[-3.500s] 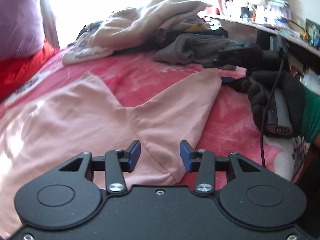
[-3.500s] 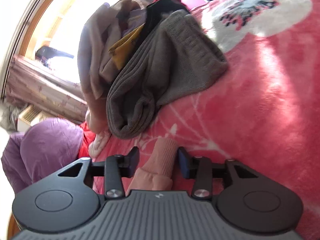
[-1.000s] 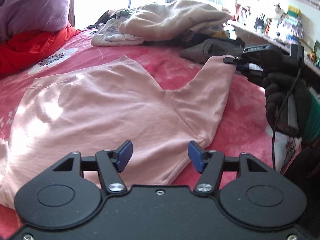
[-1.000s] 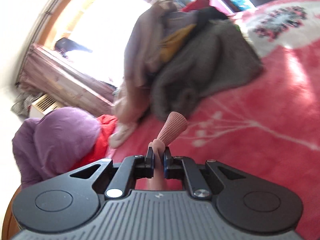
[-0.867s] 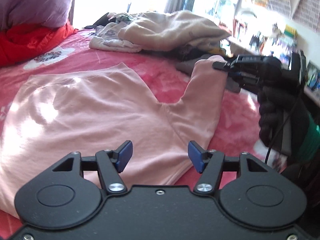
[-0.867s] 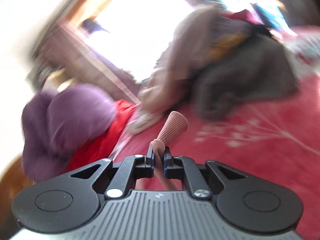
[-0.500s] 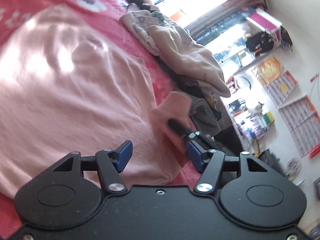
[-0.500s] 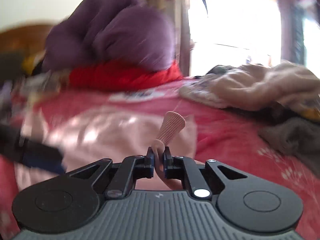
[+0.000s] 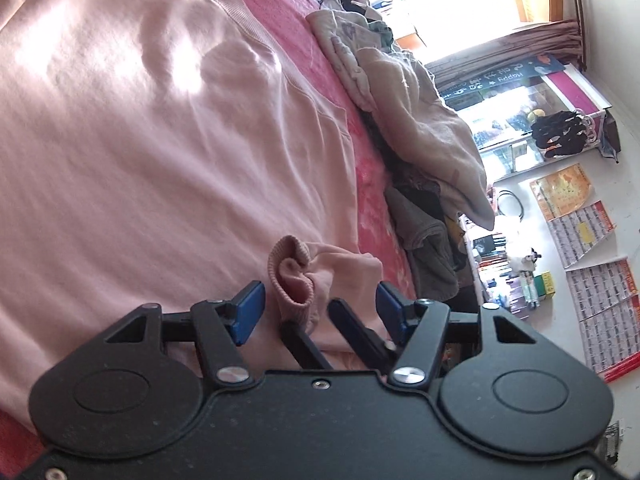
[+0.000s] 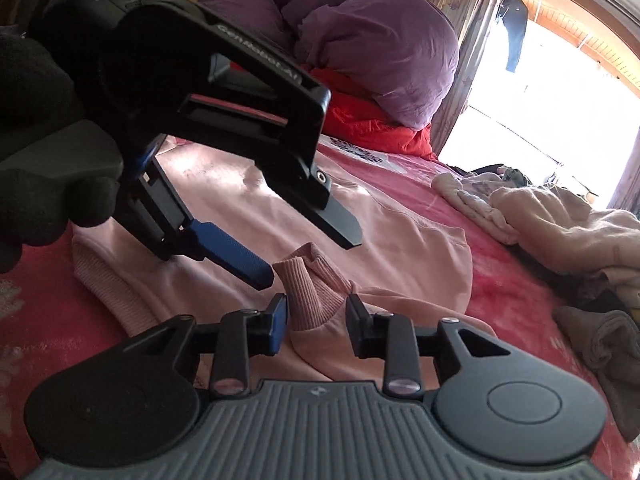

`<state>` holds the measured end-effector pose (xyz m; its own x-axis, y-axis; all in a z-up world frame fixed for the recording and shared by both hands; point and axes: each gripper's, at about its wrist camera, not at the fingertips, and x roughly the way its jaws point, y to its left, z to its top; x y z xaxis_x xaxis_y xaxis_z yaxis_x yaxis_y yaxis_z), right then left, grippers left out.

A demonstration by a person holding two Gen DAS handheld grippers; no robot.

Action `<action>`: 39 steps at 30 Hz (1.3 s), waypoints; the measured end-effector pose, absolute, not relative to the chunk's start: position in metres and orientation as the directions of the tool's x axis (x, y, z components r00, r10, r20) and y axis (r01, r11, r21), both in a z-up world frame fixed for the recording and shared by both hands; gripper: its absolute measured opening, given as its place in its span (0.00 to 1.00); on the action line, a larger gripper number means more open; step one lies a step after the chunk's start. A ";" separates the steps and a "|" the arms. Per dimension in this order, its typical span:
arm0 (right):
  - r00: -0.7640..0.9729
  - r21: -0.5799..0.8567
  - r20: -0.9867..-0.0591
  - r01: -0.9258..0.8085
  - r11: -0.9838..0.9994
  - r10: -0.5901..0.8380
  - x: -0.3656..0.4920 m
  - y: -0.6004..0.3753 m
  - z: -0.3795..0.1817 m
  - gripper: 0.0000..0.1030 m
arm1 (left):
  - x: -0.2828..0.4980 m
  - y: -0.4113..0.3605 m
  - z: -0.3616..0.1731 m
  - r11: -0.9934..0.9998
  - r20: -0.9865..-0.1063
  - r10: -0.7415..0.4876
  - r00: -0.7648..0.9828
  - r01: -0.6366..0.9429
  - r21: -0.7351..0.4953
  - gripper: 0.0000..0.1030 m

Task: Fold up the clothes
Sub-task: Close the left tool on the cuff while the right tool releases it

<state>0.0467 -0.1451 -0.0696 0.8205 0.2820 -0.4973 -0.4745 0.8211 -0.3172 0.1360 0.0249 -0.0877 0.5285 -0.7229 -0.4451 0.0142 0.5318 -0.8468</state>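
My right hand is out of frame; only a black-gloved left hand (image 10: 36, 184) shows, cut off at the picture edge, gripping the left claw's handle. The far sleeve and lower hem of the pink sweatshirt (image 9: 160, 140) are cut off or hidden behind my claw bodies. The clothes pile (image 10: 560, 220) is a jumble, single items hard to tell apart.

Both claws tilt downward at the bed (image 10: 500, 280), and the left-wrist view is strongly rolled. My left claw (image 10: 308, 256) reaches in from the upper left of the right claw's view, jaws spread wide, holding nothing, tips just beyond the cuff.

My right claw (image 10: 316, 324) is letting go: jaws opening, the ribbed sleeve cuff (image 10: 310, 292) standing bunched between them. The left pad is very near it; contact is hard to judge, and the right pad is clear. In the left-wrist view the cuff (image 9: 292, 280) sits between my left claw's (image 9: 320, 308) blue pads, the right claw's fingers (image 9: 352, 332) beneath it. The sleeve is folded onto the sweatshirt body, which lies flat ahead of both claws. A purple quilt (image 10: 360, 32) lies far ahead.
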 end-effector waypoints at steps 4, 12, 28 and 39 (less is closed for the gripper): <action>0.831 -0.190 -0.482 -0.410 0.892 0.279 0.040 -0.176 -0.057 0.39 | 0.136 0.023 -0.091 0.538 -0.452 -0.719 0.528 0.011 -0.843 0.58; 0.875 0.087 -0.477 -0.051 0.995 0.086 0.049 -0.267 -0.055 0.51 | 0.133 0.003 -0.087 0.678 -0.525 -0.633 0.569 0.080 -0.731 0.23; 0.848 0.067 -0.525 -0.040 0.997 0.070 0.038 -0.249 -0.066 0.62 | 0.126 0.052 -0.046 0.673 -0.466 -0.617 0.634 0.118 -0.730 0.59; 0.849 0.108 -0.526 0.007 0.994 0.051 0.041 -0.266 -0.071 0.62 | 0.127 0.014 -0.089 0.637 -0.508 -0.653 0.562 0.044 -0.770 0.59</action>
